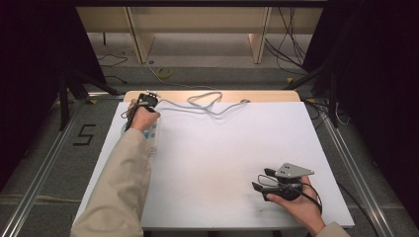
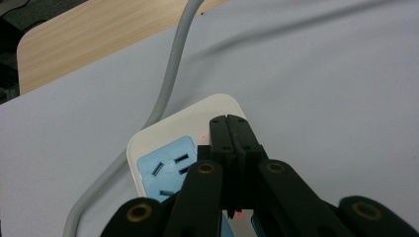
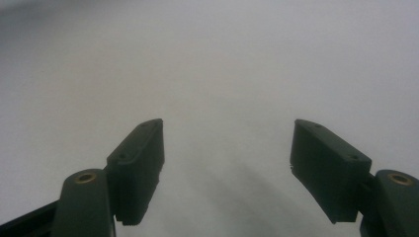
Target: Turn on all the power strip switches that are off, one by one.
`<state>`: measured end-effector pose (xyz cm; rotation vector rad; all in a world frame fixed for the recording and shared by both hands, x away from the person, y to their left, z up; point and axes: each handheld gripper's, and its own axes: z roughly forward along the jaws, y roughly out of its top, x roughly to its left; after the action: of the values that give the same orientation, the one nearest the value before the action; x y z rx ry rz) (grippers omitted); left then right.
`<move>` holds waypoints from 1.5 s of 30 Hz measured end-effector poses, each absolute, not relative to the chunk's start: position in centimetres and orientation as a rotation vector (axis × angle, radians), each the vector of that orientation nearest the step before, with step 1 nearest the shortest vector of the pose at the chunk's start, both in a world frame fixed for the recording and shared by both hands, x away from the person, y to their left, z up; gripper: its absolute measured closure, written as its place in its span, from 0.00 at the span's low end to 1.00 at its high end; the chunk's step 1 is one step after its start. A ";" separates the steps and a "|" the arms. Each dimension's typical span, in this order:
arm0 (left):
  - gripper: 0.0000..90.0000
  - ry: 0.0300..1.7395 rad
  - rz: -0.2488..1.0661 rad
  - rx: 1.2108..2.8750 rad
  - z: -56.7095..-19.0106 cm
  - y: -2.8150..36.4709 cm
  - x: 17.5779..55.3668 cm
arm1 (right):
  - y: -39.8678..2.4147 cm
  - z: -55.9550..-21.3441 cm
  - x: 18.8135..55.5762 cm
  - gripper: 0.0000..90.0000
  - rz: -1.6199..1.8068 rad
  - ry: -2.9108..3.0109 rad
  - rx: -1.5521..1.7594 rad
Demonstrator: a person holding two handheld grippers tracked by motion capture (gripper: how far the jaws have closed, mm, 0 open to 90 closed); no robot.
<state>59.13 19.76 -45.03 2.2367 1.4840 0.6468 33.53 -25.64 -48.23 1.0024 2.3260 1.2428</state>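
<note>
White plastic power strip [image 2: 163, 148] with blue sockets lies under my closed left fingers [image 2: 230, 129]; right fingers [image 3: 316, 158] gape empty.

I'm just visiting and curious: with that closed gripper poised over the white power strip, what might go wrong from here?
The left gripper, jaws shut, hangs over the power strip; pushing could slide it across the smooth table. Its grey cable loops loosely behind and could snag. The right gripper rests open, too far away to steady anything.
</note>
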 end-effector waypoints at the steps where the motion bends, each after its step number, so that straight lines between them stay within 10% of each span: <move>1: 1.00 1.484 0.645 2.236 -45.0 19.8 59.1 | -25.6 -48.2 33.5 0.33 1.243 2.326 1.002; 11: 1.00 1.459 0.647 2.215 -44.8 20.0 58.8 | -25.7 -48.2 33.5 0.33 1.247 2.319 1.004; 24: 0.59 1.296 0.632 2.174 -41.4 19.7 55.3 | -25.5 -48.2 33.5 0.33 1.243 2.320 1.006; 45: 0.39 1.195 0.603 2.187 -41.3 21.1 50.4 | -25.4 -48.1 33.5 0.33 1.236 2.323 0.999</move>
<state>50.35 21.09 -41.26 2.1875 1.1951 0.6029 33.48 -25.42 -48.06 0.9988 2.3227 1.2358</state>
